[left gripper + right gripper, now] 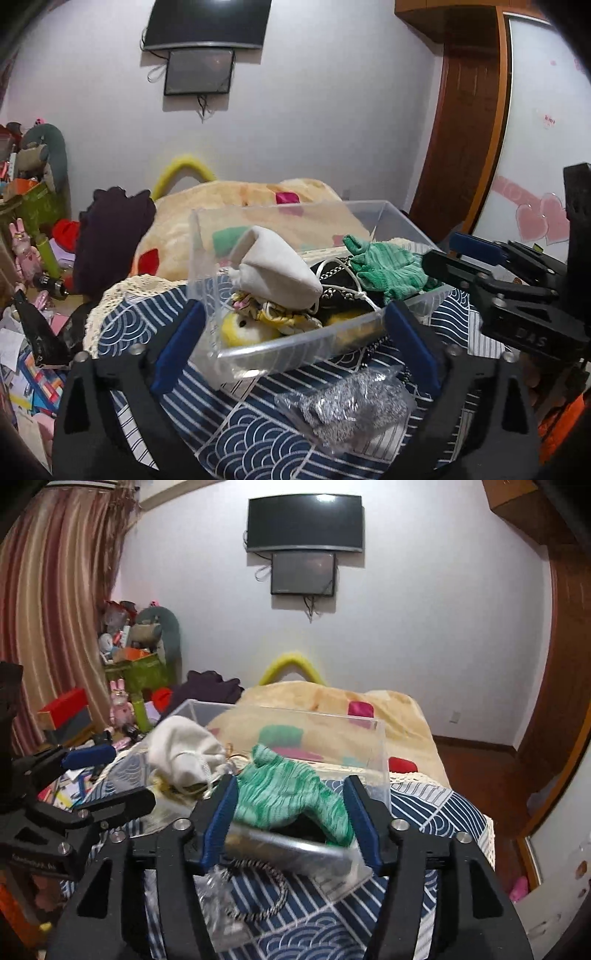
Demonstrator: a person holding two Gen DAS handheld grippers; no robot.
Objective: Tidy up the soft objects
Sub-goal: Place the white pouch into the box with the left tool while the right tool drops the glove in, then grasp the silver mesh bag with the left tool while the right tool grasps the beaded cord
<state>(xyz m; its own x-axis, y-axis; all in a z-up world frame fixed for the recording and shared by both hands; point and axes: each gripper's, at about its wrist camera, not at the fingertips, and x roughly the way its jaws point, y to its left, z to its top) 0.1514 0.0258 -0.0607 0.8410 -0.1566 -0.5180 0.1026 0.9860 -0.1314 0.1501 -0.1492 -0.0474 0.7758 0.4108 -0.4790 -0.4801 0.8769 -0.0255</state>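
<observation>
A clear plastic box stands on a blue wave-patterned cloth. In it lie a white drawstring pouch, a green knit glove, a yellow plush and a black braided item. My left gripper is open, its blue pads at the box's near wall. My right gripper is open, its pads either side of the green glove at the box's near edge. The pouch also shows in the right wrist view. The right gripper also shows at the right of the left wrist view.
A bag of silver scouring material lies on the cloth in front of the box. A black-and-white cord lies on the cloth. A beige blanket covers the bed behind. A cluttered shelf and dark garment stand left.
</observation>
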